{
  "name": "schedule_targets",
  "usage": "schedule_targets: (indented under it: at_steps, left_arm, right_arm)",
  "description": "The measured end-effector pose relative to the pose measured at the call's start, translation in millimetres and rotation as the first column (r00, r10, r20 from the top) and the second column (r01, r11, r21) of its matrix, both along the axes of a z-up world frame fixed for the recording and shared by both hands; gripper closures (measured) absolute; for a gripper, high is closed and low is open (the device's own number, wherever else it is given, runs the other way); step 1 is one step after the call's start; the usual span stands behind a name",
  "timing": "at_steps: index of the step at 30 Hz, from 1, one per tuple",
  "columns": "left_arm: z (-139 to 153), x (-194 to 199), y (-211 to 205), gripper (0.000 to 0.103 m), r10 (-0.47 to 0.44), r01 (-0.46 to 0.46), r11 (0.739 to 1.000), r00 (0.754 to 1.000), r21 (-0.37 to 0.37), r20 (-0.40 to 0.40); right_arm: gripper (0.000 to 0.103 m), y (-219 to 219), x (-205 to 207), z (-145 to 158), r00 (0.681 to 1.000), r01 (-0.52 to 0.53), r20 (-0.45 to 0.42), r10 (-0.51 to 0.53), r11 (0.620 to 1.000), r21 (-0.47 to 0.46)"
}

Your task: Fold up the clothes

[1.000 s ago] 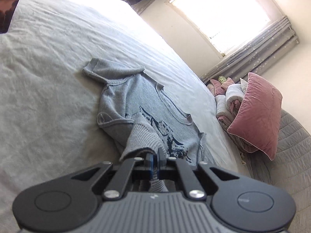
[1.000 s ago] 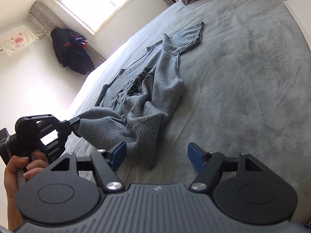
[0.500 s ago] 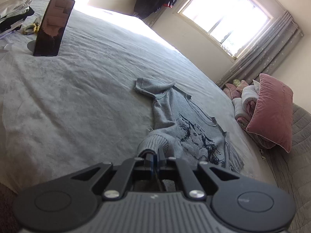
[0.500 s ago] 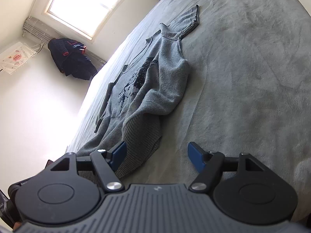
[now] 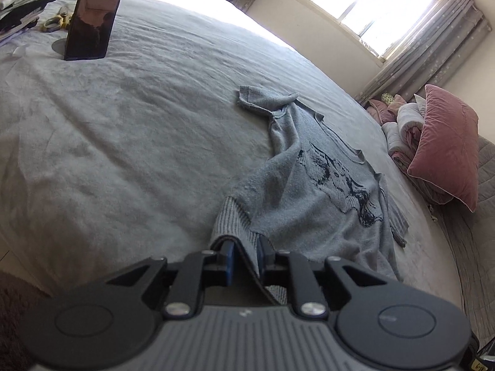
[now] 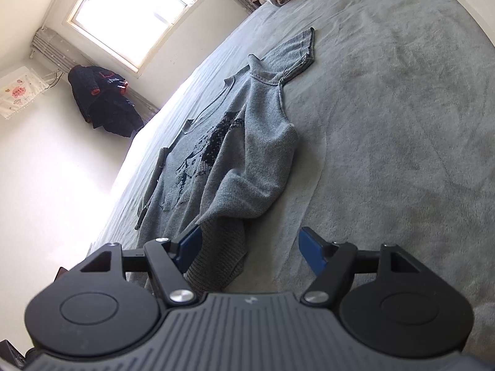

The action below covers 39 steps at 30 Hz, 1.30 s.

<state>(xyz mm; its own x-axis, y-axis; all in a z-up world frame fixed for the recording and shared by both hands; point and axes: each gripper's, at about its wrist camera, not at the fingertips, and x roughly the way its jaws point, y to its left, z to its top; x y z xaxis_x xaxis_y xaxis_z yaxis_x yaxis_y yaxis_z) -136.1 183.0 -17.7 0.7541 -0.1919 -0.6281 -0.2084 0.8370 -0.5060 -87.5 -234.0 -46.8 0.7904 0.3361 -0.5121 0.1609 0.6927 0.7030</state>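
Left gripper (image 5: 245, 255) angled downward, seen from its own wrist camera at the 6 o'clock edge of the view. Jaws were opening, standing a narrow gap apart, with the ribbed hem of the grey sweater (image 5: 312, 204) draped between the blue fingers (image 5: 229, 258); the cloth lay against the finger toward 3 o'clock, clear of the one toward 9 o'clock. Right gripper (image 6: 250, 245) tilted downward likewise, low above the bed. Jaws stood wide apart, gripping nothing. Blue fingers (image 6: 313, 251) spread toward 9 and 3 o'clock, the 9 o'clock one overlapping the sweater's ribbed edge, contact unclear. No hand or sleeve in either view.
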Motion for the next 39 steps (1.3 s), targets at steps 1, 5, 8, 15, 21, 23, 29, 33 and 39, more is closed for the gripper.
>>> schedule_targets:
  at_steps: [1,5,8,15,21,23,29,33,39]
  left_arm:
    - [3.6,1.7,-2.0,0.085,-0.006,0.006,1.000,1.000,0.006,0.010]
    - [13.3,4.4,-12.5,0.077,-0.019,0.017,0.999,0.999,0.046,0.048]
    - [18.4,5.9,-23.8,0.070,-0.057,0.052,0.996,0.996,0.078,0.067]
    - [21.2,10.1,-54.4,0.053,-0.201,0.189,0.973,0.976,0.130,0.089]
    - [11.6,27.3,-86.0,0.046,-0.364,0.355,0.925,0.930,0.132,0.049]
    - [8.7,33.0,-98.4,0.043,-0.412,0.403,0.903,0.910,0.150,0.040]
    - [-3.6,53.1,-141.8,0.041,-0.561,0.543,0.809,0.828,0.228,0.019]
    - [-12.9,65.5,-155.5,0.054,-0.591,0.565,0.782,0.806,0.263,0.026]
    - [-34.5,80.0,-142.2,0.096,-0.534,0.514,0.826,0.845,0.232,0.028]
  right_arm:
    - [0.030,-1.2,2.5,-0.3,1.000,0.006,0.000,-0.006,1.000,-0.001]
    - [0.035,-5.4,12.1,-0.5,1.000,0.029,0.003,-0.029,1.000,-0.012]
    - [0.041,-7.0,21.5,-1.4,0.999,0.043,0.000,-0.043,0.999,-0.027]
    - [0.066,-8.4,44.4,-7.3,0.998,0.052,-0.030,-0.054,0.997,-0.048]
    - [0.093,-6.4,55.1,-2.1,0.999,0.023,-0.032,-0.025,0.998,-0.055]
    - [0.094,-5.5,60.2,6.1,1.000,0.006,-0.014,-0.007,0.998,-0.057]
    - [0.095,5.4,92.6,41.1,0.997,-0.062,0.042,0.067,0.993,-0.096]
    - [0.095,18.4,126.3,55.6,0.990,-0.124,0.045,0.131,0.984,-0.131]
    - [0.096,39.8,170.6,51.4,0.980,-0.199,-0.012,0.201,0.959,-0.203]
